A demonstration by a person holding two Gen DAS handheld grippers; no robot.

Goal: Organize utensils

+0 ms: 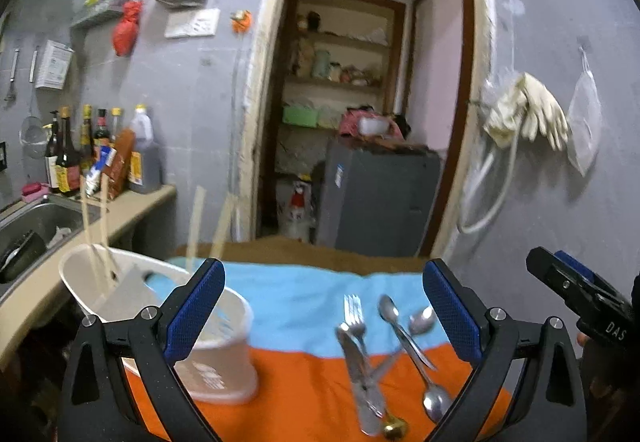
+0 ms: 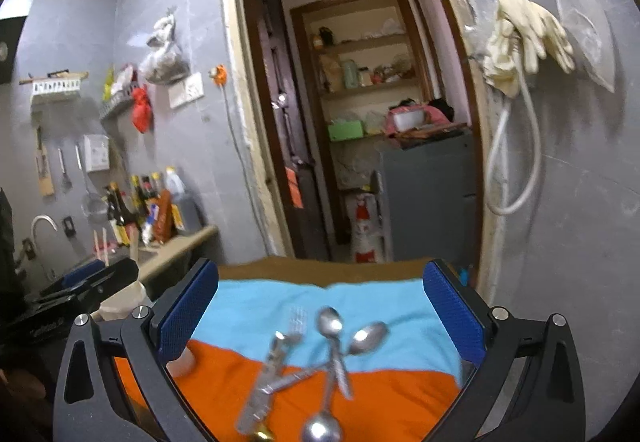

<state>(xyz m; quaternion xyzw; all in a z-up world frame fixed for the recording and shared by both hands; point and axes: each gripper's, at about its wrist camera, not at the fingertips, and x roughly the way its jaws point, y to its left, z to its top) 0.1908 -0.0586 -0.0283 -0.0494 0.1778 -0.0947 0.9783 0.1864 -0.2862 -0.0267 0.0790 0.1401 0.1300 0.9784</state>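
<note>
on my left wrist view the left gripper (image 1: 324, 306) has its jaws spread wide with nothing between the blue pads (image 1: 196, 312). just ahead and to the left sits a white utensil holder (image 1: 224, 358) on the orange and blue cloth (image 1: 304, 306), with pale chopsticks (image 1: 96, 238) leaning up out of it; two more chopsticks (image 1: 208, 226) show blurred above its rim. the loose cutlery lies in a crossed pile to the right of the holder: a fork (image 1: 354, 316), a knife (image 1: 362, 386) and spoons (image 1: 400, 326), all flat on the cloth. the right gripper's black body pokes in at the far right edge. a sink (image 1: 36, 226) and bottles (image 1: 76, 150) sit along the counter to the left

on my right wrist view the right gripper (image 2: 320, 306) is also wide open and holds nothing. the same pile lies straight ahead of it, blurred: fork (image 2: 294, 322), spoons (image 2: 330, 322) and knife (image 2: 256, 398) overlapping where the cloth (image 2: 260, 306) turns from blue to orange. the left gripper shows at the left edge
</note>
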